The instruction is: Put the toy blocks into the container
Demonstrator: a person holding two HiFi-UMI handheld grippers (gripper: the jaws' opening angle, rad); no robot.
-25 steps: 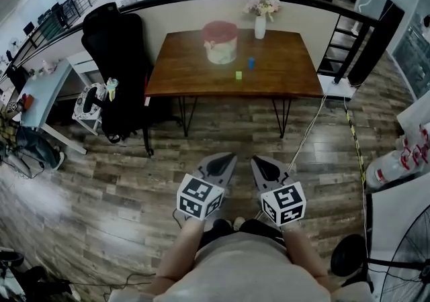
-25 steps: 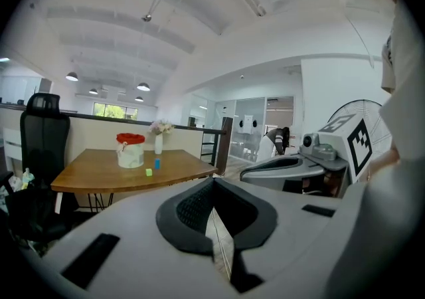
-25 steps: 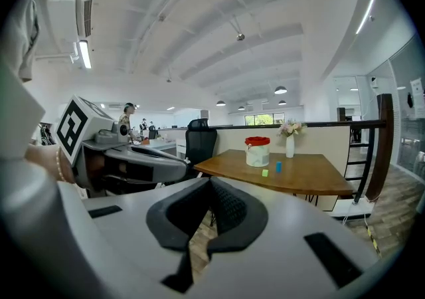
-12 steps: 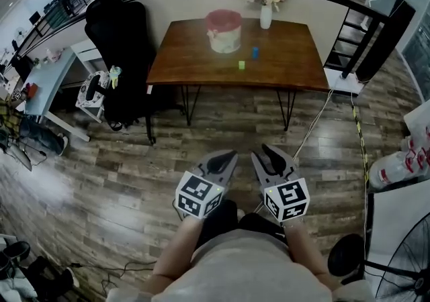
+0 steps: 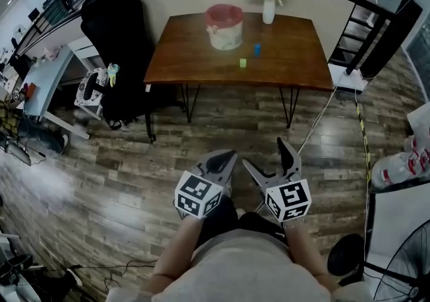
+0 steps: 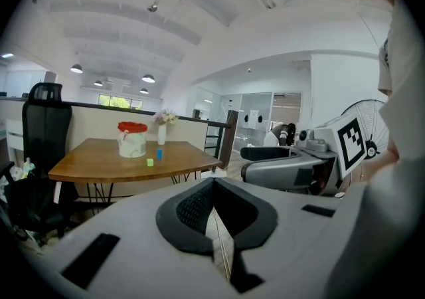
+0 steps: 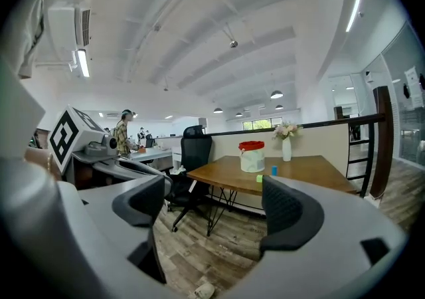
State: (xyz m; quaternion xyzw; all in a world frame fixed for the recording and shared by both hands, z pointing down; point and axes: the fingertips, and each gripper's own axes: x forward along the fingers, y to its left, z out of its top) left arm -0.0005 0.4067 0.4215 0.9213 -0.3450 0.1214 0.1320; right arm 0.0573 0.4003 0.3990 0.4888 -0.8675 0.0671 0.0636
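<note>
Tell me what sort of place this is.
Probably an open-plan office: a black office chair stands beside a wooden table, a desk is at the left, and a strip light runs overhead.

We hold both forearms [image 5: 176, 254] low before our body. Our grey left tongs [image 5: 229, 156] are closed and empty. Our grey right tongs [image 5: 264, 152] have just been opening wide, nothing between.

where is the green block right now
Head view: the green block sits on the wooden table, in front and right of the red-topped container, the blue block close behind it.
</note>
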